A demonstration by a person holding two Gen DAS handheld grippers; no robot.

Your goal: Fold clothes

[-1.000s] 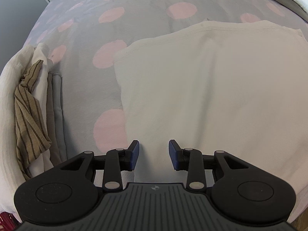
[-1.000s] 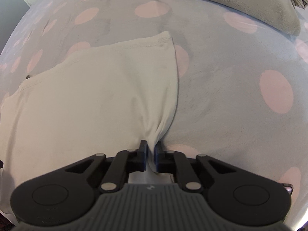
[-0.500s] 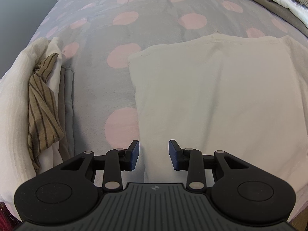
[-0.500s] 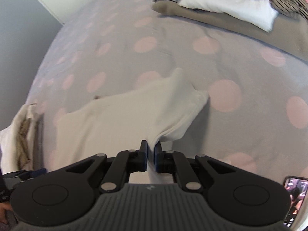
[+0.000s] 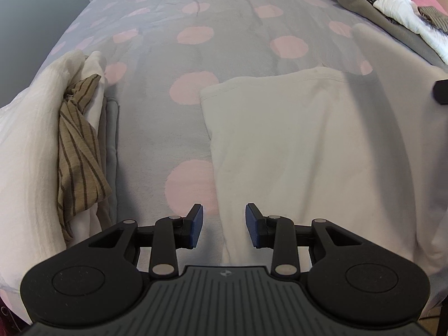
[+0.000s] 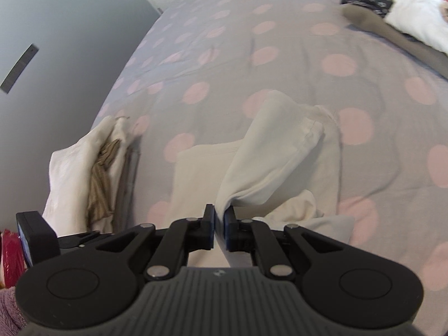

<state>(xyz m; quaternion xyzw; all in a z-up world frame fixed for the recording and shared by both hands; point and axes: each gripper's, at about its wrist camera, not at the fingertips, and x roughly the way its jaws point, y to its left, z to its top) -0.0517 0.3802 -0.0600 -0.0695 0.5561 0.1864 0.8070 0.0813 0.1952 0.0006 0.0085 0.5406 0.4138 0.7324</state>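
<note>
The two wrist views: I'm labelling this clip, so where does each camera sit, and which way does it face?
Left wrist: on the left gripper, low, facing along the cream garment; own open fingers show.
Right wrist: on the right gripper, raised, looking down the bed; fingers shut on the garment's lifted edge.
Shared: garment, spotted bedspread, striped cloth pile.
</note>
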